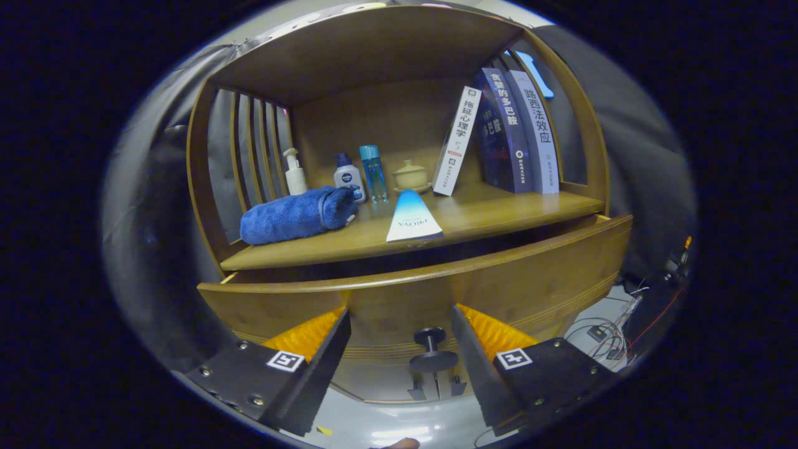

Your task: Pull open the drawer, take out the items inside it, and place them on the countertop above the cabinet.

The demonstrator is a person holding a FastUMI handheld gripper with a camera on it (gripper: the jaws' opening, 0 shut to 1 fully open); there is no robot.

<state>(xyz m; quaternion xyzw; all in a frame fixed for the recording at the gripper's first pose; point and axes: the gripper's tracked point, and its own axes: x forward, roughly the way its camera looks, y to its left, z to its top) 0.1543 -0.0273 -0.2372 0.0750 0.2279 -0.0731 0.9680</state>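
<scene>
Drawer front of curved brown wood [436,280] stands slightly ajar; gripper [402,349] gapes empty around its dark knob [431,349] (contents hidden, none visibly removed).

Position: the camera rides on the gripper [399,324], low, very near the drawer [424,293] front
Direction: it faces forward, slightly upward to the countertop [486,215]
Fingers: spread apart, the knob [431,349] between them

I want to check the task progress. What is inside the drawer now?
The drawer is pulled partly out, but its front panel and the countertop hide its inside, so no contents are visible. The open gripper has its fingers on either side of the knob, not touching it.
</scene>
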